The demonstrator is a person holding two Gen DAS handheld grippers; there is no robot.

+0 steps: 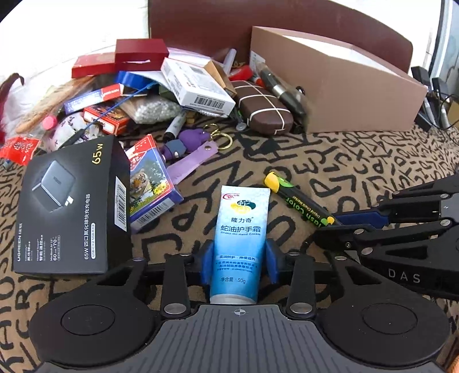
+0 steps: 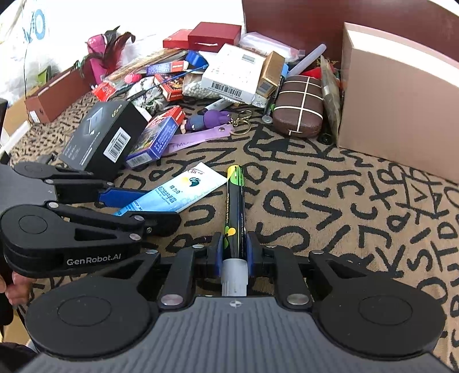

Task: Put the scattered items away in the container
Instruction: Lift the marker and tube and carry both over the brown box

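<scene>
Two things grabbed, soft blue hand cream tube (image 1: 240, 244) in left gripper (image 1: 239, 262), black and yellow chalk marker (image 2: 234, 212) pinched tight in right gripper (image 2: 234, 252), big messy pile (image 1: 137, 94) not yet in tan cardboard box (image 1: 344, 86).

Patterned cloth (image 1: 330, 160) covers the table in bright daylight

Tan fabric printed with black letter-like marks spreads across the surface; a dark brown chair back (image 1: 258, 25) rises at the far edge, with washed-out white light behind it.
</scene>
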